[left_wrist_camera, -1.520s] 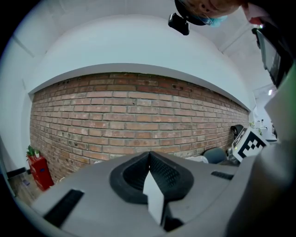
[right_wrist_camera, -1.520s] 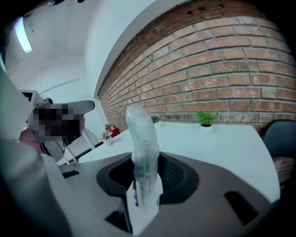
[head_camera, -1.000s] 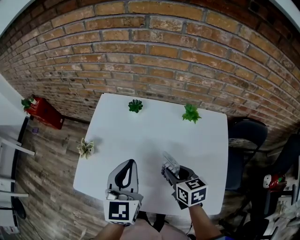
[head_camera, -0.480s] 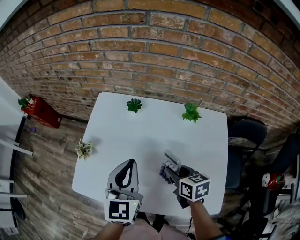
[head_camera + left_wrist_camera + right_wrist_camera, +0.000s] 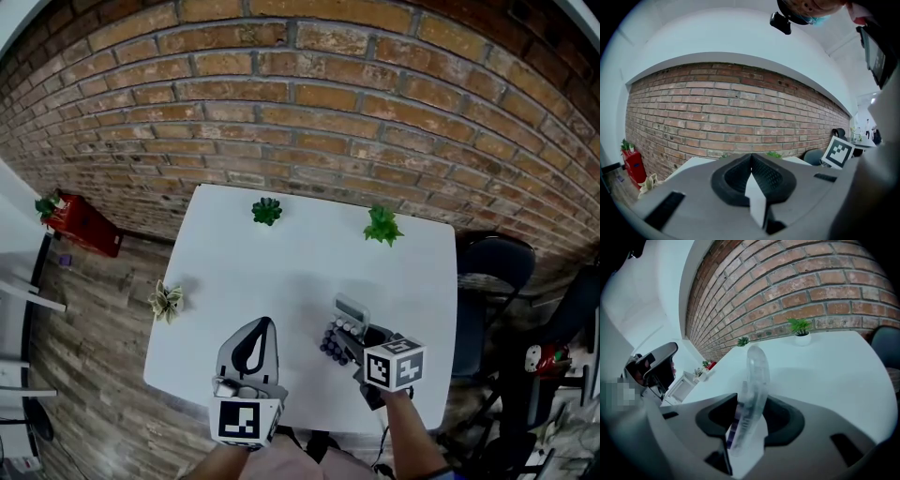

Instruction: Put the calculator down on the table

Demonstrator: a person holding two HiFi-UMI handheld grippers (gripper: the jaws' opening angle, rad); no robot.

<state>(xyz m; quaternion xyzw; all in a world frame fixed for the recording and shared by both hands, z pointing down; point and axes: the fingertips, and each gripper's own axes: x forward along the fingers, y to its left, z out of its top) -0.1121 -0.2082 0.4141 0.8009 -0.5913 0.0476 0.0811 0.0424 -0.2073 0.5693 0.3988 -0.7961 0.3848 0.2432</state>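
The calculator [image 5: 341, 327], pale with dark keys, leans low over the white table [image 5: 281, 272] near its front right, its far end on or just above the top. My right gripper [image 5: 347, 341] holds its near end between jaws that are opening. In the right gripper view the calculator [image 5: 752, 394] stands edge-on between the jaws of the right gripper [image 5: 750, 423], and the pads no longer press on it. My left gripper [image 5: 261, 326] hovers over the table's front edge to the left. In the left gripper view, the left gripper [image 5: 751, 159] is shut and empty.
Two small green potted plants [image 5: 267, 210] [image 5: 382, 226] stand at the table's far edge below the brick wall. A pale dried plant [image 5: 167, 301] sits by the left edge. A dark chair [image 5: 492, 272] is to the right, a red object [image 5: 80, 223] far left.
The right gripper has shifted slightly right and down. The calculator has tipped from steeply raised to lying flatter, with its keys now showing. The left gripper has stayed put.
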